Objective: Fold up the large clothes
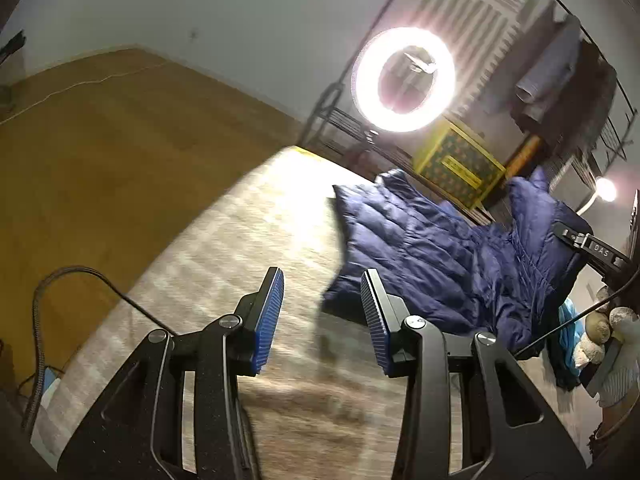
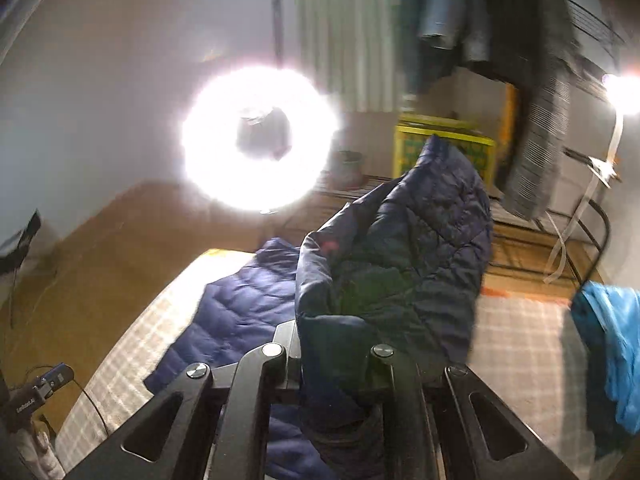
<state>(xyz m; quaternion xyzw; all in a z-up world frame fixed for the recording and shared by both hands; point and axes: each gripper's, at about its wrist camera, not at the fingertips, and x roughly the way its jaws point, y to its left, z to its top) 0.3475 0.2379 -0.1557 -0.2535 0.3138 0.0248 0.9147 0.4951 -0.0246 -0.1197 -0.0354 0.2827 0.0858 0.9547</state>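
Right gripper [image 2: 340, 364] clamps puffy jacket [image 2: 392, 264] edge; left gripper [image 1: 322, 320] wide, empty. Light, soft, slippery: grab hem corner.

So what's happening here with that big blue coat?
A person with a handheld gripper in each hand is folding a navy puffer jacket on a checkered bed cover. The right gripper is clamped on one part of the jacket and holds it lifted up off the bed. The left gripper is open and empty, above the cover beside the jacket's edge. The fold is not yet done.
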